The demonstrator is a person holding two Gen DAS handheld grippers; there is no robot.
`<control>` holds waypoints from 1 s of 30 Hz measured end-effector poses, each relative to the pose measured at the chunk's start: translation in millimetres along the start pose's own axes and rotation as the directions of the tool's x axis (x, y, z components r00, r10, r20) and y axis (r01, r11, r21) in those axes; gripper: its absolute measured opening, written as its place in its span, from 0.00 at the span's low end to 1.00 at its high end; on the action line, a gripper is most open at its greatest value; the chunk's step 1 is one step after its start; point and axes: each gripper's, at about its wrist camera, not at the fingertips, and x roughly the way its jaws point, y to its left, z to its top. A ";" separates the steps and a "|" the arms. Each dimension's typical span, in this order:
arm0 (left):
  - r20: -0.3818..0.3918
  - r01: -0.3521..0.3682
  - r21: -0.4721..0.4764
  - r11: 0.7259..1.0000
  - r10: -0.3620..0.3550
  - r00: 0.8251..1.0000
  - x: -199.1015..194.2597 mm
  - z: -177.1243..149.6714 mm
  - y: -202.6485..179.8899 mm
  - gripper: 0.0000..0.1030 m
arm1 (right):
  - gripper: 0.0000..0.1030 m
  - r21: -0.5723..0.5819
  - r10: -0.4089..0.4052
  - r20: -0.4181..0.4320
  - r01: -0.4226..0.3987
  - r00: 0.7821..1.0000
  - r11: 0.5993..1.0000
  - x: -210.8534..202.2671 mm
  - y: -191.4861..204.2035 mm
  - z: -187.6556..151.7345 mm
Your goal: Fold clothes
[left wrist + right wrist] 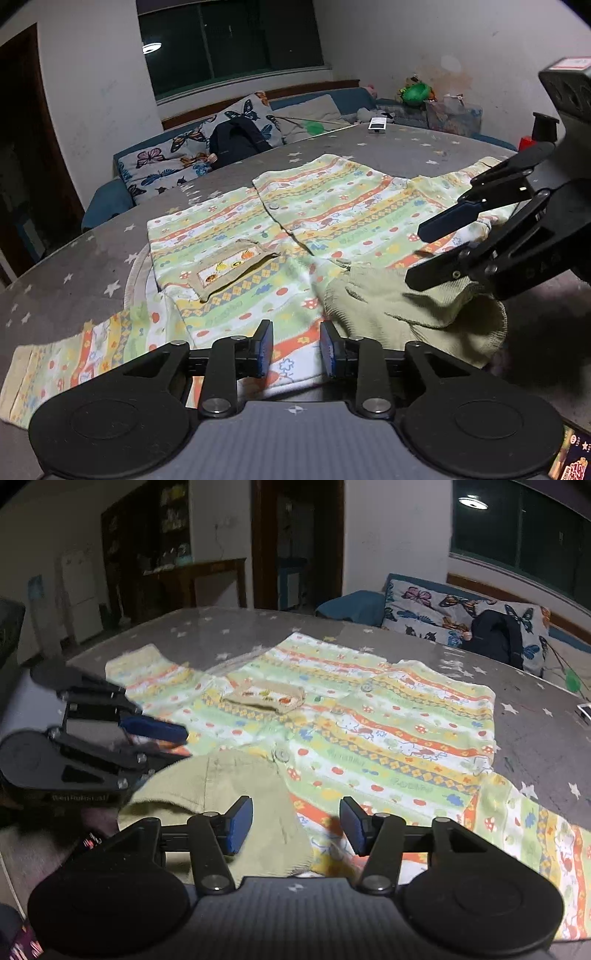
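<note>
A child's shirt (332, 210) in green, orange and yellow stripes lies spread face up on the grey star-print table (74, 266). It has a beige chest pocket (232, 267), an olive ribbed collar (388, 306) and one sleeve (55, 362) stretched to the left. My left gripper (296, 347) hovers open over the shirt's near edge beside the collar, with nothing pinched between its pads. My right gripper (424, 251) stands open over the collar's right side. In the right wrist view the shirt (388, 738) fills the middle, the collar (229, 794) lies under my open right gripper (297, 823), and my left gripper (181, 742) is at the left.
A white remote (376, 123) lies at the table's far edge. Behind the table stands a blue sofa with butterfly cushions (177, 158) and a dark backpack (236, 140). A colourful packet (576, 458) sits at the near right corner. A doorway and shelves (295, 546) are across the room.
</note>
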 end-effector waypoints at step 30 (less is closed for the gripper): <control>-0.030 -0.305 -0.369 0.878 0.317 0.948 -50.7 -30.8 121.1 0.63 | 0.68 0.160 -0.187 0.047 0.178 0.981 0.971 -18.8 -58.6 -18.7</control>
